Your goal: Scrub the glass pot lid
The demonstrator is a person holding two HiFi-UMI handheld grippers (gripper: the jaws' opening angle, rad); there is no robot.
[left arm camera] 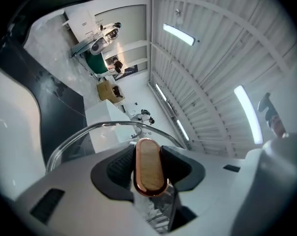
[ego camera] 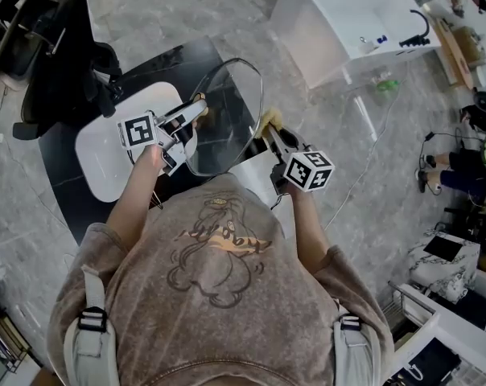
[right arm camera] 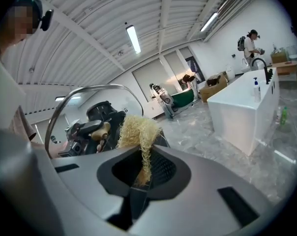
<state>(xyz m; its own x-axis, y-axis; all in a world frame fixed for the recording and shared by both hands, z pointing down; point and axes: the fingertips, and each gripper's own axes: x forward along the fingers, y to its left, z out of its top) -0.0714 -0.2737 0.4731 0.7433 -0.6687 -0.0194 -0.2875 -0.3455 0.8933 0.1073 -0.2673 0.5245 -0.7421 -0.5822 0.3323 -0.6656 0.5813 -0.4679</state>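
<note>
I hold the glass pot lid (ego camera: 229,111) up on edge above the table, its steel rim (left arm camera: 109,127) arching ahead in the left gripper view. My left gripper (ego camera: 193,120) is shut on the lid's wooden knob (left arm camera: 149,167), which has a copper edge and sits between the pads. On the lid's right side, my right gripper (ego camera: 269,133) is shut on a yellow fibrous scrubber (right arm camera: 137,130). The scrubber (ego camera: 269,121) rests against the lid's rim. Through the glass, the right gripper view shows the left gripper (right arm camera: 92,128) and the knob.
Under the lid lies a black table (ego camera: 66,191) with a white tray (ego camera: 110,151) on it. A black chair (ego camera: 58,55) stands at the far left. A white sink counter (ego camera: 348,22) with a black tap stands at the back right, a green bottle (ego camera: 388,84) beside it.
</note>
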